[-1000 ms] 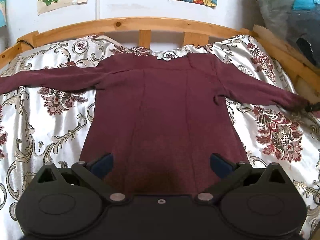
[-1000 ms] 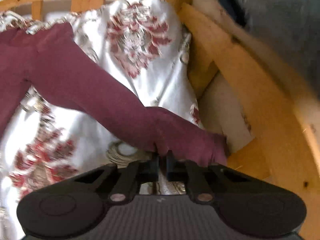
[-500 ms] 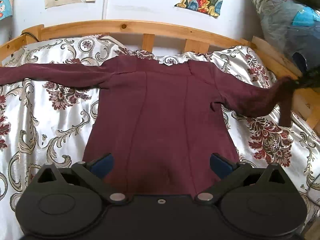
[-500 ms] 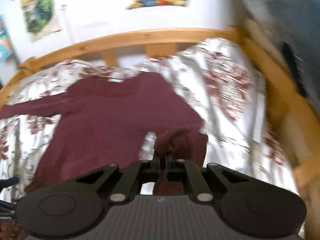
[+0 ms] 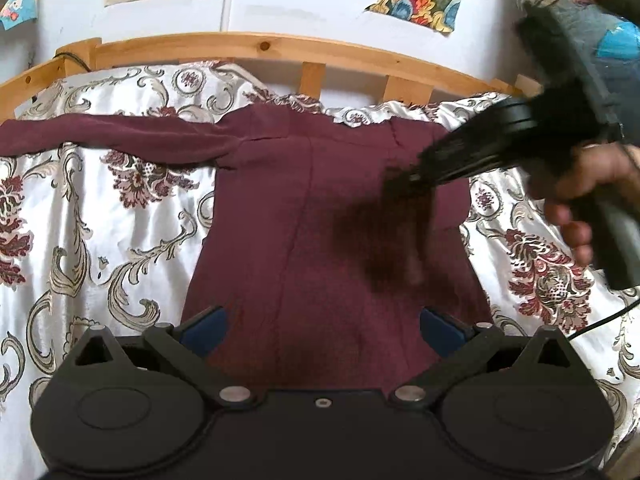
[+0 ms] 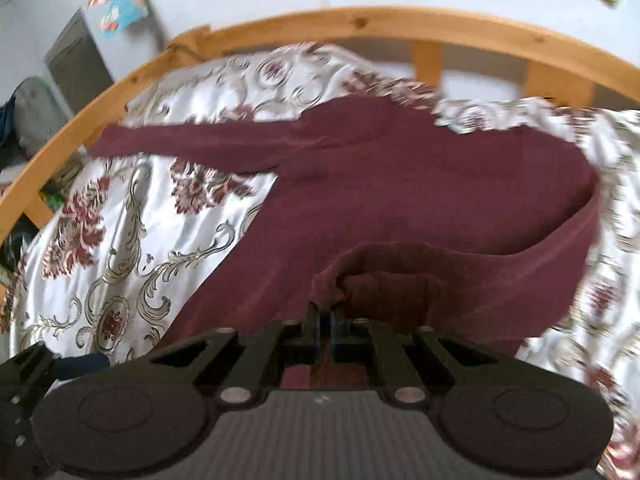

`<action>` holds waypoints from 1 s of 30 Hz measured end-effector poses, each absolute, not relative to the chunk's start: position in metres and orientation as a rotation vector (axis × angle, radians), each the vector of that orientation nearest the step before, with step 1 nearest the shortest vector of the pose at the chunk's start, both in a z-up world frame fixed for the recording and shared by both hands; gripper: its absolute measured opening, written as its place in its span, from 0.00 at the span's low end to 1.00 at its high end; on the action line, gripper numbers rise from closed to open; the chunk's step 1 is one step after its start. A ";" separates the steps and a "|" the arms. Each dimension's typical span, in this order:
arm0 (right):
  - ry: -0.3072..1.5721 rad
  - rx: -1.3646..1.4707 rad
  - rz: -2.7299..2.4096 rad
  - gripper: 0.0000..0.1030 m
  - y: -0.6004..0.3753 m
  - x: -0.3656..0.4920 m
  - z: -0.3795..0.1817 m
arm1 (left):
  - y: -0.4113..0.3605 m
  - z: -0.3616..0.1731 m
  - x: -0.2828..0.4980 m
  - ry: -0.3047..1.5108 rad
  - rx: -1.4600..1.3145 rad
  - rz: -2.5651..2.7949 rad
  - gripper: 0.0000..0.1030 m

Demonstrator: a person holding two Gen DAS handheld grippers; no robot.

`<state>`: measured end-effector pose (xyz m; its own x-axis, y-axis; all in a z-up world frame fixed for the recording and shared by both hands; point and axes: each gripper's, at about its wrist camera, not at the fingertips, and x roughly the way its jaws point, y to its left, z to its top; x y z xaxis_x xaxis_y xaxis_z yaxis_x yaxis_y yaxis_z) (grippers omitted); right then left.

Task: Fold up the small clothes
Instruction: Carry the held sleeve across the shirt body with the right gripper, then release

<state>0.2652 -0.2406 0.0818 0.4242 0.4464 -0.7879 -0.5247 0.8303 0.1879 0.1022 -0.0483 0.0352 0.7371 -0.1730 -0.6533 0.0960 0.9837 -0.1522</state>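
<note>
A maroon long-sleeved top (image 5: 304, 216) lies flat on the bed, neck towards the headboard; it also shows in the right wrist view (image 6: 400, 184). Its left sleeve (image 5: 112, 136) lies stretched out to the left. My right gripper (image 6: 325, 320) is shut on the cuff of the right sleeve (image 6: 380, 276) and holds it above the top's body. In the left wrist view the right gripper (image 5: 404, 180) is a dark blur over the top's right half. My left gripper (image 5: 320, 328) is open and empty, low over the top's hem.
The bed has a white satin cover with floral print (image 5: 100, 240) and a curved wooden rail (image 5: 280, 46) along the wall. Bundled bedding (image 5: 592, 20) sits at the far right. A cable (image 5: 600, 320) trails at the right edge.
My right gripper has lifted the right sleeve's cuff off the bed's right side and carried it left over the top's body. The left gripper has stayed open near the hem.
</note>
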 end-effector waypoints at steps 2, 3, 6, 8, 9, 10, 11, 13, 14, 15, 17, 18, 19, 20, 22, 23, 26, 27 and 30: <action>0.943 -0.094 0.648 0.18 -0.229 0.272 0.067 | -0.047 0.031 0.106 0.740 -0.112 -0.143 0.99; 0.935 -0.090 0.670 0.33 -0.226 0.275 0.060 | -0.047 0.029 0.107 0.747 -0.112 -0.140 0.99; 0.889 -0.101 0.676 0.64 -0.232 0.272 0.048 | -0.047 0.022 0.114 0.766 -0.115 -0.134 0.99; 0.837 -0.102 0.653 0.73 -0.248 0.265 0.045 | -0.047 0.018 0.118 0.774 -0.114 -0.135 0.99; 0.806 -0.092 0.626 0.80 -0.259 0.261 0.044 | -0.047 0.016 0.121 0.774 -0.108 -0.131 0.99; 0.778 -0.085 0.602 0.86 -0.269 0.258 0.042 | -0.047 0.015 0.124 0.768 -0.102 -0.123 0.99; 0.740 -0.074 0.554 0.87 -0.282 0.254 0.040 | -0.046 0.014 0.127 0.760 -0.099 -0.114 0.99; 0.661 -0.054 0.434 0.88 -0.307 0.250 0.033 | -0.045 0.013 0.138 0.737 -0.093 -0.093 0.99; 0.634 -0.050 0.376 0.88 -0.317 0.251 0.028 | -0.044 0.012 0.143 0.723 -0.085 -0.086 0.99; 0.616 -0.040 0.321 0.88 -0.328 0.255 0.024 | -0.045 0.010 0.151 0.712 -0.071 -0.073 0.99; 0.615 -0.009 0.250 0.88 -0.350 0.267 0.014 | -0.046 0.009 0.170 0.715 -0.067 -0.055 0.99; 0.628 0.008 0.225 0.88 -0.358 0.273 0.010 | -0.047 0.008 0.179 0.709 -0.075 -0.065 0.99; 0.643 0.024 0.198 0.88 -0.367 0.279 0.005 | -0.049 0.008 0.187 0.701 -0.080 -0.076 0.99; 0.655 0.039 0.179 0.88 -0.375 0.285 0.001 | -0.053 0.008 0.192 0.701 -0.080 -0.087 0.99; 0.670 0.073 0.172 0.85 -0.391 0.294 -0.007 | -0.066 0.008 0.198 0.693 -0.076 -0.170 0.99; 0.674 0.089 0.166 0.82 -0.394 0.299 -0.010 | -0.072 0.006 0.200 0.690 -0.063 -0.217 0.99; 0.672 0.132 0.180 0.68 -0.406 0.307 -0.019 | -0.095 -0.005 0.205 0.713 0.028 -0.239 0.99; 0.672 0.149 0.186 0.61 -0.408 0.310 -0.021 | -0.100 -0.009 0.208 0.725 0.055 -0.223 0.99; 0.693 0.231 0.185 0.56 -0.417 0.324 -0.030 | -0.100 -0.020 0.216 0.770 0.038 -0.200 0.95</action>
